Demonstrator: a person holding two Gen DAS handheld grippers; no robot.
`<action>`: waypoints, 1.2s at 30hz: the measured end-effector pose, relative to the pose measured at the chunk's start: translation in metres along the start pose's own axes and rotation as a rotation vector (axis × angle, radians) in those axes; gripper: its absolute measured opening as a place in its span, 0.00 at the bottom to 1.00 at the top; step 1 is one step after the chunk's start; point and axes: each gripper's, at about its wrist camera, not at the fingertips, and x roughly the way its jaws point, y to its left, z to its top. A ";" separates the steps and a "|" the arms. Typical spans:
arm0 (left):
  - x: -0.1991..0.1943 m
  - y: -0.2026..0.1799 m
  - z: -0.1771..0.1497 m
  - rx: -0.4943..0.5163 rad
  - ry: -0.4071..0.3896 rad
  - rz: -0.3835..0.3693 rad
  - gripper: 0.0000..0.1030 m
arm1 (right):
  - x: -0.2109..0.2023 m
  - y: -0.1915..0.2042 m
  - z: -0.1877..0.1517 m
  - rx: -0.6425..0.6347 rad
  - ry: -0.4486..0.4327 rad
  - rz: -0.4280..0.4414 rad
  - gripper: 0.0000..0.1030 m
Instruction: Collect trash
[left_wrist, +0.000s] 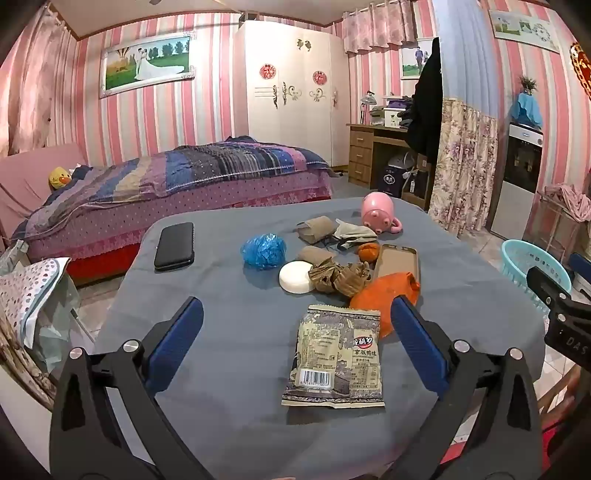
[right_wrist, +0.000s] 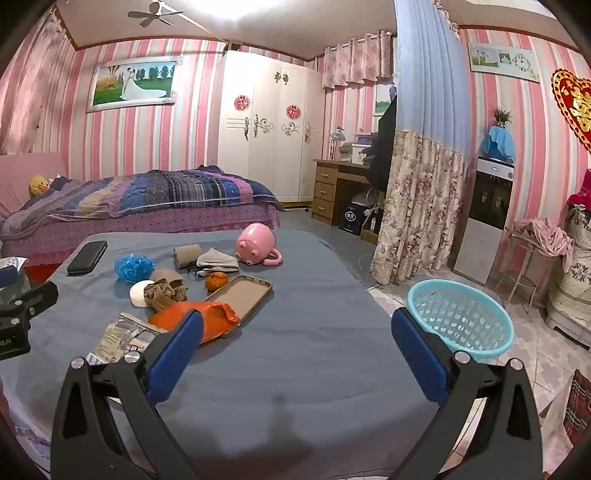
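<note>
Two claws hang wide apart over a cluttered grey-clothed counter in a pink-striped bedroom.

Left wrist view: the left claw (left_wrist: 297, 321) is spread wide and empty above a printed snack wrapper (left_wrist: 334, 356) lying flat on the counter (left_wrist: 229, 310); behind it lie an orange plastic bag (left_wrist: 380, 295), crumpled brown paper (left_wrist: 338, 277) and a blue plastic wad (left_wrist: 263, 250). Right wrist view: the right claw (right_wrist: 297, 332), likewise spread and empty, hangs over bare cloth, with the turquoise basket (right_wrist: 460, 317) on the floor just beyond the counter's right edge.
</note>
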 end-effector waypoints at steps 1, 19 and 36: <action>0.000 0.000 0.000 0.002 -0.002 0.002 0.95 | 0.000 0.001 0.000 -0.014 -0.005 -0.002 0.96; 0.011 0.004 -0.005 -0.015 0.029 0.007 0.95 | -0.002 -0.002 0.000 -0.007 -0.006 -0.003 0.96; 0.002 0.002 -0.003 -0.017 0.015 -0.005 0.95 | -0.001 -0.006 -0.002 0.003 -0.004 0.008 0.96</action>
